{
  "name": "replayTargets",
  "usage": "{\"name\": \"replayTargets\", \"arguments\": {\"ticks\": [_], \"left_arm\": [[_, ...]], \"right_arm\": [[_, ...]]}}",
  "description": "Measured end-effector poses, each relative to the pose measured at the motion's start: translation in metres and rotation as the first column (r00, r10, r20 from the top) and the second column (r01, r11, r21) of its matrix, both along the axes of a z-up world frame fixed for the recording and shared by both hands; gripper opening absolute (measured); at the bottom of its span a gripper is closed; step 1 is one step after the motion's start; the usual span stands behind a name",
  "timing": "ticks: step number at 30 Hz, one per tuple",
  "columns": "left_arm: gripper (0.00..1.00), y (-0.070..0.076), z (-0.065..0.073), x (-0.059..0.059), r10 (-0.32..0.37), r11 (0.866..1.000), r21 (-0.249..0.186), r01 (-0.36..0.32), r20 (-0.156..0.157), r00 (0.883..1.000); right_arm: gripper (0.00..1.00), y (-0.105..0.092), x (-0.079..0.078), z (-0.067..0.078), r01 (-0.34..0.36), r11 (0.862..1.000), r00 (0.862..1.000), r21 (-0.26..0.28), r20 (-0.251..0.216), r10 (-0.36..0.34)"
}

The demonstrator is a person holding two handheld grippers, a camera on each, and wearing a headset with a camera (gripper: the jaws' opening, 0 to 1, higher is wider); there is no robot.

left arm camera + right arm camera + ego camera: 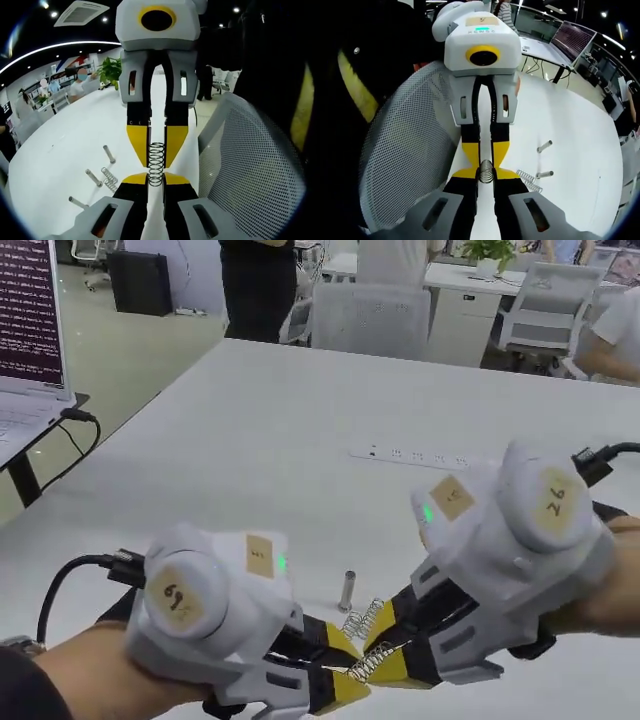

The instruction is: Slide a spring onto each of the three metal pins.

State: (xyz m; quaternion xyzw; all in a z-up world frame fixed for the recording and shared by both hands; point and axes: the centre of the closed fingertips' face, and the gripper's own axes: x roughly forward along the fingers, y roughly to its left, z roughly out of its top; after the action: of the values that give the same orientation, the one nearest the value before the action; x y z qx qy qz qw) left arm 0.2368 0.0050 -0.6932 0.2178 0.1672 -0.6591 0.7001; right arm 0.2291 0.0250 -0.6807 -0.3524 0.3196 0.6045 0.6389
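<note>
White table (300, 420); left hand-held gripper (348, 668), right hand-held gripper (388, 648) pinch spring (368, 662).

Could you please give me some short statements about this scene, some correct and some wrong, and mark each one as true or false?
1. The left gripper and the right gripper each grip one end of the same spring. True.
2. A loose spring lies on the table near the three pins. True.
3. Every pin already carries a spring. False: all three pins are bare.
4. The laptop is at the right edge of the head view. False: it is at the left edge.
5. A power strip lies on the table beyond the grippers. True.
</note>
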Motion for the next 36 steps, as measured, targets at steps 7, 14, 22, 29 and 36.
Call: {"name": "replayTargets", "arguments": {"ticks": [7, 14, 22, 29, 36], "left_arm": [[0.03, 0.003, -0.003, 0.004, 0.011, 1.000, 0.013, -0.011, 0.021, 1.000], [0.03, 0.002, 0.000, 0.007, 0.025, 1.000, -0.010, -0.025, 0.017, 1.000], [0.03, 0.003, -0.002, 0.009, 0.032, 0.999, -0.012, -0.032, 0.008, 0.999], [0.03, 0.005, -0.001, 0.011, 0.043, 0.999, -0.015, -0.043, 0.002, 0.999], [0.08, 0.007, -0.001, 0.015, 0.075, 0.997, -0.009, -0.075, -0.022, 0.997]], "right_arm": [[0.08, 0.003, 0.003, 0.002, -0.004, 1.000, 1.000, -0.013, -0.003, 0.003], [0.08, 0.005, 0.007, 0.007, 0.014, 1.000, 1.000, 0.000, -0.004, -0.014], [0.08, 0.009, 0.008, 0.006, 0.013, 1.000, 1.000, -0.004, -0.005, -0.013], [0.08, 0.012, 0.011, 0.006, 0.021, 1.000, 1.000, 0.003, -0.011, -0.021], [0.08, 0.012, 0.012, 0.007, 0.026, 1.000, 1.000, 0.008, -0.011, -0.026]]}}
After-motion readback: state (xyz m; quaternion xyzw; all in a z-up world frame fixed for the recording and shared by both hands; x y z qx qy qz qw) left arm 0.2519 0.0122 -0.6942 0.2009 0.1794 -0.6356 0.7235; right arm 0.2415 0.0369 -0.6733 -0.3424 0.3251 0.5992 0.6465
